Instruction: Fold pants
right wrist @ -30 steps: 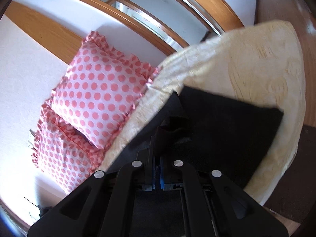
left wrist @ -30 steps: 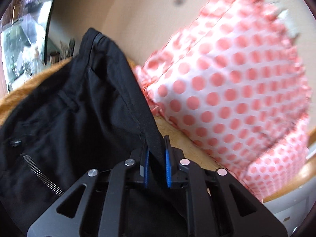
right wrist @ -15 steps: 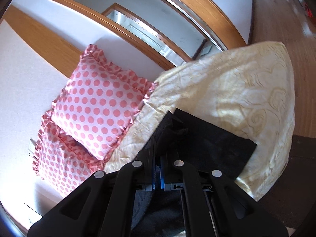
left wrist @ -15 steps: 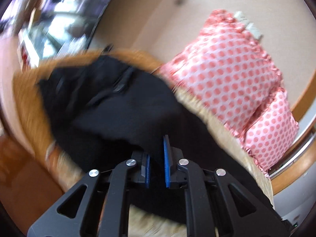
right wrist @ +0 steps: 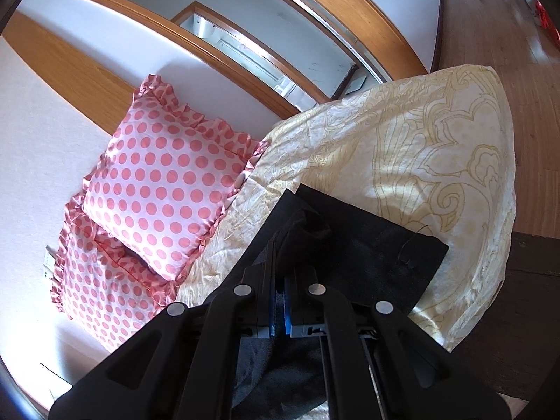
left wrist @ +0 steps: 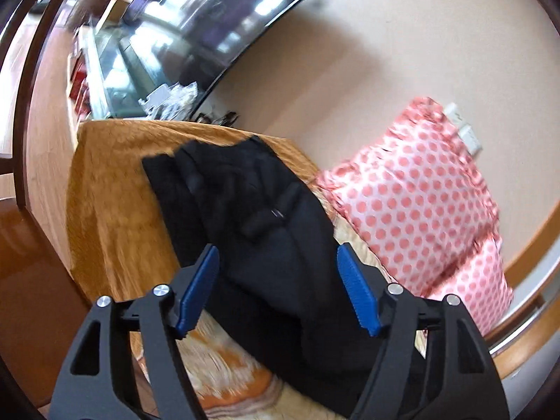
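Note:
Black pants (left wrist: 266, 231) lie on a patterned yellow bedspread (left wrist: 105, 210); the waist end with a belt loop shows in the left wrist view. My left gripper (left wrist: 278, 266) is open above the pants, its blue pads (left wrist: 201, 280) wide apart and holding nothing. In the right wrist view my right gripper (right wrist: 278, 262) is shut on a bunched fold of the pants (right wrist: 367, 255), whose leg end lies flat on the bedspread (right wrist: 420, 147).
Two pink polka-dot pillows (right wrist: 164, 178) lean against the wall at the head of the bed, also in the left wrist view (left wrist: 420, 203). A dark TV screen (left wrist: 210, 28) hangs on the wall. Wooden floor (right wrist: 507, 52) lies beyond the bed edge.
My left gripper has let go of the pants' waist and opened wide; the waist has dropped onto the bed. My right gripper stays shut on the fabric and has pulled back slightly.

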A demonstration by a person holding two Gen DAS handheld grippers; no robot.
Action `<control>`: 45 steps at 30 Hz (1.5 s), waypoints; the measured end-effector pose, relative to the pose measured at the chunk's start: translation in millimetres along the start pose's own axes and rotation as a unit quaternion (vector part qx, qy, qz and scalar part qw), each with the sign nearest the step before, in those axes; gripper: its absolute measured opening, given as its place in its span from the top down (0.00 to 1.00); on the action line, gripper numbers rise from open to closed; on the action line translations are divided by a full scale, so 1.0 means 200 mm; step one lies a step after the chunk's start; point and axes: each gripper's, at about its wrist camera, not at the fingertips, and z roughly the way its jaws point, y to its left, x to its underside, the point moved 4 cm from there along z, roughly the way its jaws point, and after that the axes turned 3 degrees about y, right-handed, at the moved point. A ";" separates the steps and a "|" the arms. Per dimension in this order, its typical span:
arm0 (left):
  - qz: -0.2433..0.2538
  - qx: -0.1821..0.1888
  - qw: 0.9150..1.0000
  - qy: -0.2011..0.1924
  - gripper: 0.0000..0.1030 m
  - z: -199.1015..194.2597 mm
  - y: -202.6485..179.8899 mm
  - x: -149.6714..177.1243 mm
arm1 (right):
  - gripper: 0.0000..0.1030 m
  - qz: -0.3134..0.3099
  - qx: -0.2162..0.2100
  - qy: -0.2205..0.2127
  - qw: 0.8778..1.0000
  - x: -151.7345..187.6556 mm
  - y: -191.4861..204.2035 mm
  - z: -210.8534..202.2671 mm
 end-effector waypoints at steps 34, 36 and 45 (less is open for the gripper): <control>-0.038 -0.028 0.998 0.042 0.96 0.04 0.18 -0.26 | 0.97 -0.003 -0.020 -0.015 1.000 -0.08 0.05 0.01; -0.040 -0.030 0.998 0.049 0.96 0.06 0.19 -0.25 | 0.97 0.003 -0.022 -0.012 1.000 -0.10 0.05 0.02; -0.040 -0.034 0.997 0.060 0.96 0.09 0.23 -0.22 | 0.97 0.053 0.012 -0.001 0.999 -0.03 -0.18 -0.06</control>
